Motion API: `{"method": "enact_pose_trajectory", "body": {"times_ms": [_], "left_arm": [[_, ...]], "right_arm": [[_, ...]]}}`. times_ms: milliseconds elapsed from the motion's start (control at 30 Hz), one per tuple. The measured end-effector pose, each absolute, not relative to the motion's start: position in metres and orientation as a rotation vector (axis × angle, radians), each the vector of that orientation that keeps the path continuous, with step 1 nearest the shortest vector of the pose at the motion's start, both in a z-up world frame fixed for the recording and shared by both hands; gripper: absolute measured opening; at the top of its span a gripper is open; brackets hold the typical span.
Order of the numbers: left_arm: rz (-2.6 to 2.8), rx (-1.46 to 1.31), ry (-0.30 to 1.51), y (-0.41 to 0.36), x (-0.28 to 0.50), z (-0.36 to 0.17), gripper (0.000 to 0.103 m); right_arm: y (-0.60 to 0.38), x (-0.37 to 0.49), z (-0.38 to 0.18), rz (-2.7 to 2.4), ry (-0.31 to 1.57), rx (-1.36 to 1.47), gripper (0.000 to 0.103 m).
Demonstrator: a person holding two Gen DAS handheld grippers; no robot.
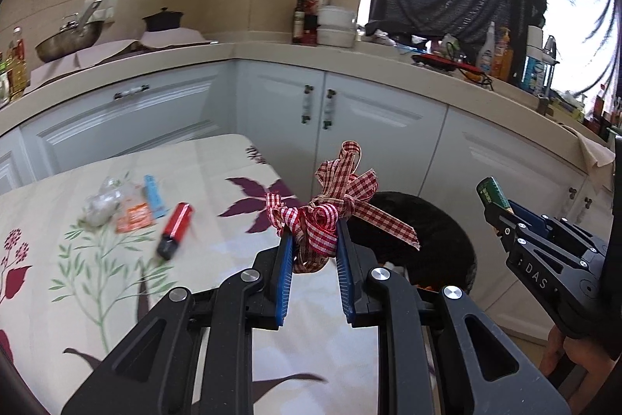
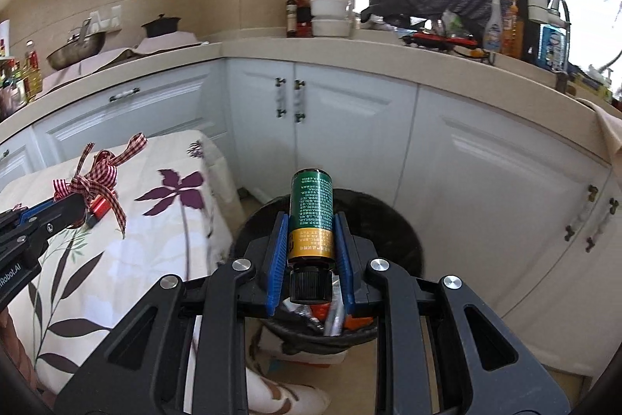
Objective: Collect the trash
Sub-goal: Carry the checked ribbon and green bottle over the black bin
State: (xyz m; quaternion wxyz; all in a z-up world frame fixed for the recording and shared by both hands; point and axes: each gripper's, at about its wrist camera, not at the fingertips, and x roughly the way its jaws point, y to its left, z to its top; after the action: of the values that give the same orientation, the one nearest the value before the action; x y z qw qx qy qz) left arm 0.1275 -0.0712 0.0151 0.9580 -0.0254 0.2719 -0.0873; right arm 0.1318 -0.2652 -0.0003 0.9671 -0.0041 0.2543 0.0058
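Observation:
My left gripper point(image 1: 313, 240) is shut on a red-and-white checked ribbon bow point(image 1: 334, 205) and holds it at the table's right edge, beside the black-lined trash bin point(image 1: 439, 232). My right gripper point(image 2: 311, 240) is shut on a small green-and-gold bottle point(image 2: 312, 216) with a black cap, held directly above the bin point(image 2: 392, 236), which holds several scraps. The right gripper also shows in the left wrist view point(image 1: 495, 205), and the left gripper with the bow shows in the right wrist view point(image 2: 83, 193).
On the floral tablecloth point(image 1: 194, 298) lie a red-and-black lighter point(image 1: 175, 230), an orange packet point(image 1: 133, 218), a blue packet point(image 1: 154, 196) and crumpled clear plastic point(image 1: 102, 203). White cabinets point(image 1: 388, 127) and a cluttered countertop point(image 1: 388, 61) stand behind the bin.

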Motion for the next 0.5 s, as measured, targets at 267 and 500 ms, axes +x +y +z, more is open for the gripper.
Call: {"method": "enact_pose_trajectory", "body": {"times_ms": [267, 500], "left_arm": [[-0.196, -0.029, 0.529, -0.098, 0.14, 0.014, 0.022], [-0.209, -0.02, 0.524, -0.12, 0.153, 0.011, 0.022]], "right_arm": [[-0.286, 0.139, -0.002, -0.024, 0.477, -0.001, 0.023], [-0.296, 0.147, -0.006, -0.038, 0.455, -0.001, 0.023]]}}
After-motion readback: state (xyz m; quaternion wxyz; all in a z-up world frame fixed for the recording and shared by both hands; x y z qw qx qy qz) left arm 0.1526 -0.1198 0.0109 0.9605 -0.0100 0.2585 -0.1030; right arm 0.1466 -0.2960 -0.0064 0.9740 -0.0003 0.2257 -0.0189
